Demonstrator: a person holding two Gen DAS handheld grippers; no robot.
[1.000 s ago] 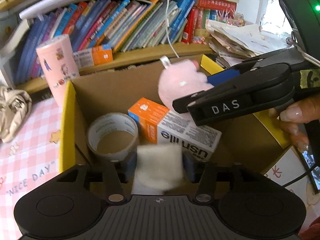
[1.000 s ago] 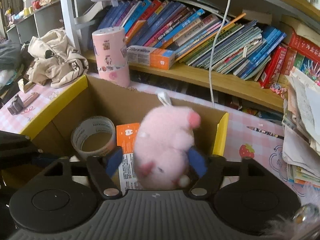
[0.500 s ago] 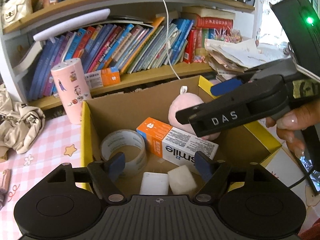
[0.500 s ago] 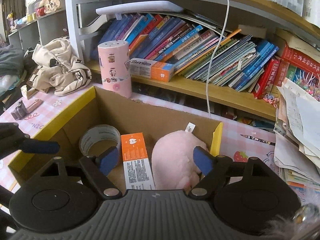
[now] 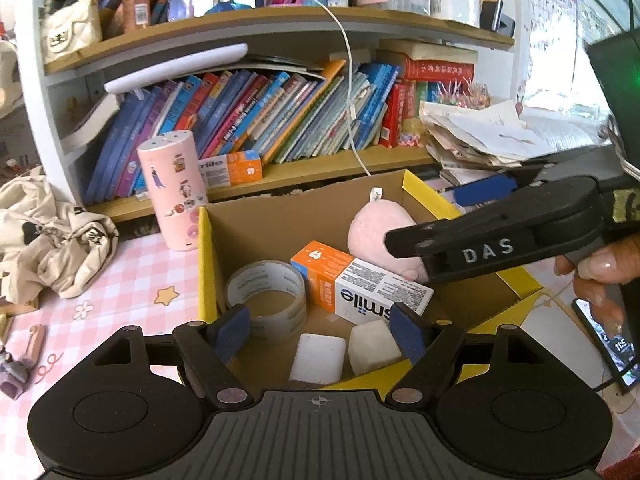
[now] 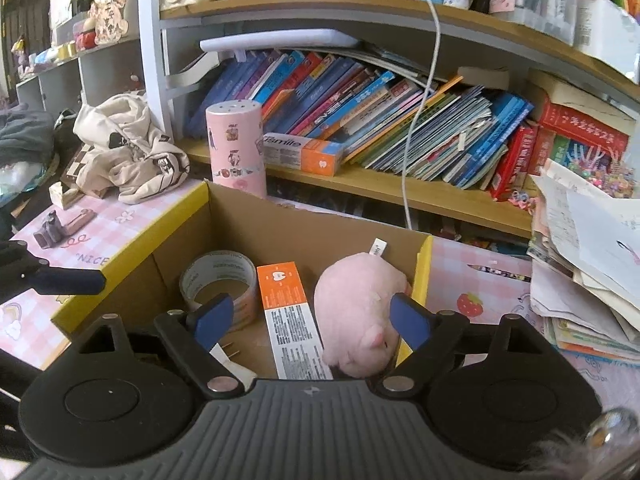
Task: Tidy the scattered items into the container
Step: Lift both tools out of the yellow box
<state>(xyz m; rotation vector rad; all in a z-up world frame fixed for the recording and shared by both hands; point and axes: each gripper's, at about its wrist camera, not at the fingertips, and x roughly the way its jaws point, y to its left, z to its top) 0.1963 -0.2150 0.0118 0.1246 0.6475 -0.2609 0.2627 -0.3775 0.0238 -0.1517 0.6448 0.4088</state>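
Observation:
A cardboard box with yellow flaps holds a tape roll, an orange and white toothpaste box, a pink plush toy and two white blocks. My left gripper is open and empty above the box's near edge. My right gripper is open and empty above the plush; its body shows in the left wrist view.
A pink cylinder stands behind the box. A beige cloth and small items lie on the pink checked table. Bookshelf, paper pile and a phone are nearby.
Both grippers opened and rose back. The white block dropped from my left gripper into the box. The pink plush dropped from my right gripper into the box.

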